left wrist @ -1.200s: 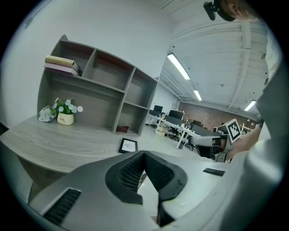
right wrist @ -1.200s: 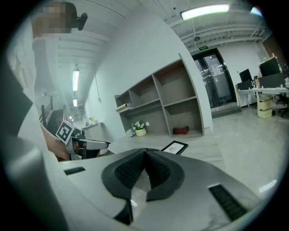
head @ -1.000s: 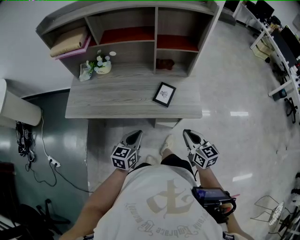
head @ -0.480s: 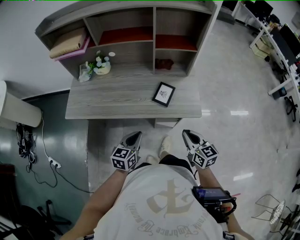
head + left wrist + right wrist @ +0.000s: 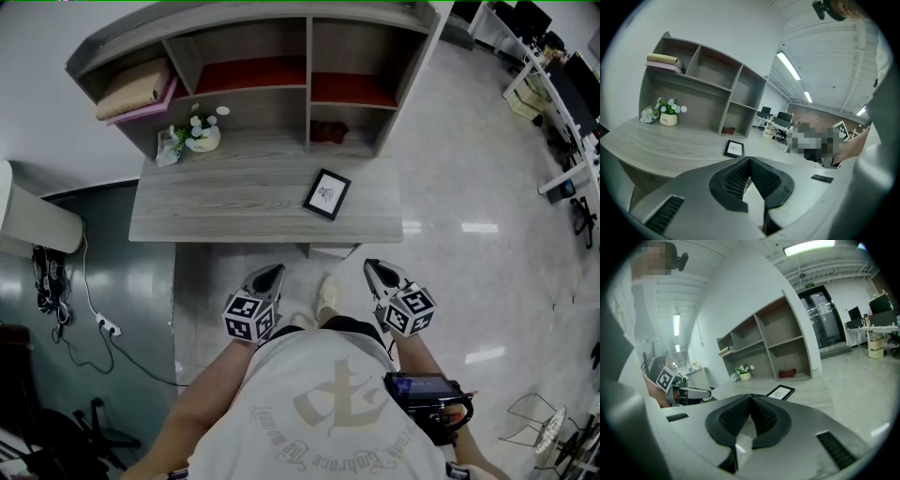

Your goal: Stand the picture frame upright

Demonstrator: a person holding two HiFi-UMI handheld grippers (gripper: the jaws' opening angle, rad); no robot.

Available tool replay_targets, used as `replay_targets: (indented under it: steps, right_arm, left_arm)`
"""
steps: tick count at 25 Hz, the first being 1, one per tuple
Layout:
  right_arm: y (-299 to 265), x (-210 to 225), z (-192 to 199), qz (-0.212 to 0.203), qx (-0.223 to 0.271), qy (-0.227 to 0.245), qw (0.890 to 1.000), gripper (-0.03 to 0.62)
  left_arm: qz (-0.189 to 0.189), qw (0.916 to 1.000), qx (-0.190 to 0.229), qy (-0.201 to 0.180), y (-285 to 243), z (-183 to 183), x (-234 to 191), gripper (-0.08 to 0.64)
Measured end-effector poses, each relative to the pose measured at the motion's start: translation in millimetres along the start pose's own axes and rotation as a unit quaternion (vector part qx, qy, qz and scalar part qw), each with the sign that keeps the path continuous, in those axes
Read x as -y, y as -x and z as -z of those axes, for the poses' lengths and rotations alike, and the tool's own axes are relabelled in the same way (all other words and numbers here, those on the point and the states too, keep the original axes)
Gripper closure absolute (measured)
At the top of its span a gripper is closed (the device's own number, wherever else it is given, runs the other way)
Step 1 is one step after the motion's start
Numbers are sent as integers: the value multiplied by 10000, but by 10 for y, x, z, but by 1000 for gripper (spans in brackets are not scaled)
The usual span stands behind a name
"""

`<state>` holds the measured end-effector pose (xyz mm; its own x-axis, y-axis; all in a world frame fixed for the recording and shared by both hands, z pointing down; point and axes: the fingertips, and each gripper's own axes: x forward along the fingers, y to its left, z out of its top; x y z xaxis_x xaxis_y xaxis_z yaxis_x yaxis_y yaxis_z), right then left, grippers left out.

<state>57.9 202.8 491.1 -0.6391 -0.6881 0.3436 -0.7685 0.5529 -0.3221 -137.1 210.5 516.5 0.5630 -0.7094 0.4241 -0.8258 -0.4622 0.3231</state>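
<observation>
The left claw (image 5: 750, 160) is closed, its two dark ribbed jaws pressed together with nothing between them. The right claw (image 5: 750, 397) is closed and empty in the same way. Both are held low in front of the person, over the floor (image 5: 450, 187) on the near side of the worktop (image 5: 216, 211). A shoe (image 5: 327, 293) rests on the floor between them, and neither claw touches the worktop. The picture frame (image 5: 327, 194) lies flat, face up, toward the right of the worktop and close to its near edge, well apart from both claws. At the far left of the worktop stands a small pot of white flowers (image 5: 202, 133). Along the far side rises a shelf unit (image 5: 309, 70). A dark red thing (image 5: 328, 129) sits in its lower right compartment, and a tan roll (image 5: 131, 86) lies on the upper left shelf
</observation>
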Motion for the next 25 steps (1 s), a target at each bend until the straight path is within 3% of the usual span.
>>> replay_targets:
  steps: [25]
  right_arm:
    - [-1008,818,-304,-256,-390,-179,9988,588]
  left_arm:
    - [-385,9987,-276,201,-796,-355,-447,548]
